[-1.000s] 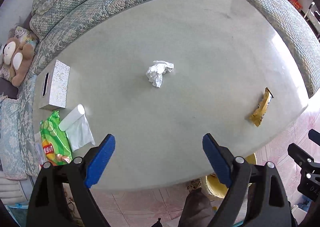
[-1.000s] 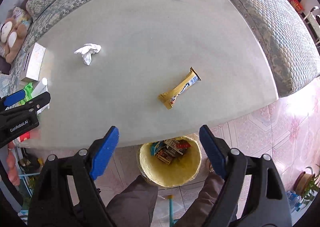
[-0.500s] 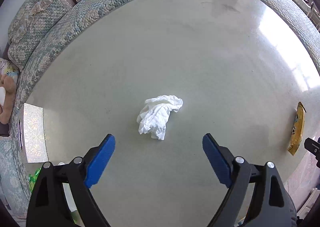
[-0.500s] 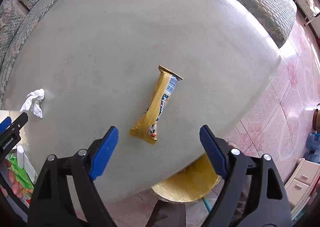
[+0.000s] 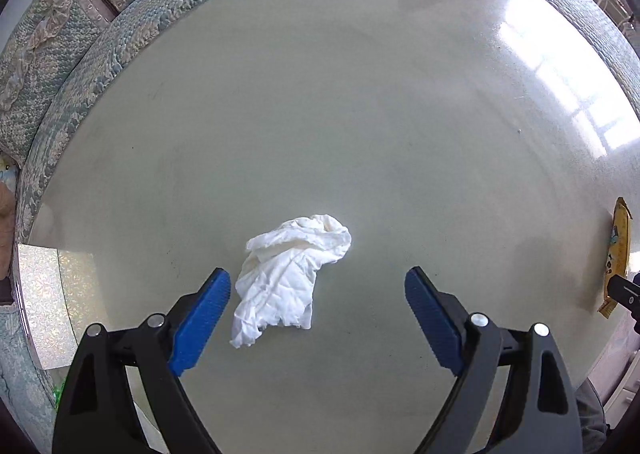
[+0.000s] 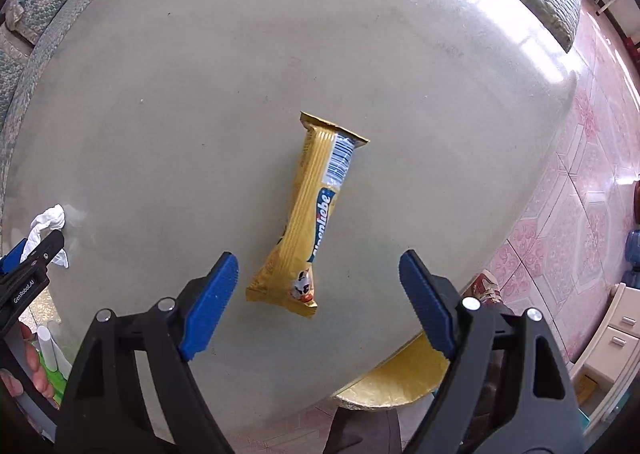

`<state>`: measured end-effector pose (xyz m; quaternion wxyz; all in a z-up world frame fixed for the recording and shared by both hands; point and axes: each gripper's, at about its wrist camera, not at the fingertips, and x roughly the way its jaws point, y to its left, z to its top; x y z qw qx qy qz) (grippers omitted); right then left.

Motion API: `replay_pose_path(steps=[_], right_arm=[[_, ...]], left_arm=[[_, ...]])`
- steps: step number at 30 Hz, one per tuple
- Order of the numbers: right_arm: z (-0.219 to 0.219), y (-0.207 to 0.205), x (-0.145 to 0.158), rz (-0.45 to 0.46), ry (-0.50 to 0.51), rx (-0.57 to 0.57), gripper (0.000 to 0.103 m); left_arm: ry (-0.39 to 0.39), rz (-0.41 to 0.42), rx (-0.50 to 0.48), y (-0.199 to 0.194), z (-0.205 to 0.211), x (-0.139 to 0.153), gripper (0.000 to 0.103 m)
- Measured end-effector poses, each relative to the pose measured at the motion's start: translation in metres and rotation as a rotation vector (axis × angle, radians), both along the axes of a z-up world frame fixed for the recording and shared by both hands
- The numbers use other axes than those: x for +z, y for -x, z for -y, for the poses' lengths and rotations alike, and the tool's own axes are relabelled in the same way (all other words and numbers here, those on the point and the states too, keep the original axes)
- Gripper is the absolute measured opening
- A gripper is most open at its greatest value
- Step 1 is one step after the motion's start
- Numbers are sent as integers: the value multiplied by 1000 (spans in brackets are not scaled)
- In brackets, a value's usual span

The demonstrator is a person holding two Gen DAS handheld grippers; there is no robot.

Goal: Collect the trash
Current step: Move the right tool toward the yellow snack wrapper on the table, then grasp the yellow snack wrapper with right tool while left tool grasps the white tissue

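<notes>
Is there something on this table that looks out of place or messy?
Yes, two pieces of litter lie loose on the bare table: a crumpled white tissue and a yellow snack wrapper, flattened and creased, lying aslant near the edge above the yellow bin. Nothing looks spilled or broken.

Crumpled white tissue on the counter; well apart, flat yellow snack wrapper, lengthwise, near the counter's edge.

Home living room, quilted sofa curving round a pale table, pink tiled floor (drawers nearby)
</notes>
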<state>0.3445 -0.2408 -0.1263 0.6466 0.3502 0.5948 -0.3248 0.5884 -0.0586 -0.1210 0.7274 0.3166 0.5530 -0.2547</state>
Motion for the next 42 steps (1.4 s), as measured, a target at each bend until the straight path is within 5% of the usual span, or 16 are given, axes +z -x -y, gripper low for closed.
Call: replay_pose_path(steps=[16,20,23,30,42], right_arm=[[-8,-14,-14,-30,21,4,80],[-17,-19,-15,-35,54,21,79],[-22,-21,-13,-25,69,33,72],[-42,-32,-8,2,103,114,37],[-39,4,-4,28,90,132,21]], left_arm=[[10,-50,-41,3,12,-29,77],[42,-62,-59,10,15,-27,58],[42,-51,-79,20,21,-25,47],[65,-75,-82,28,24,-23,26],[74,-69,-97,45,29,-15,17]])
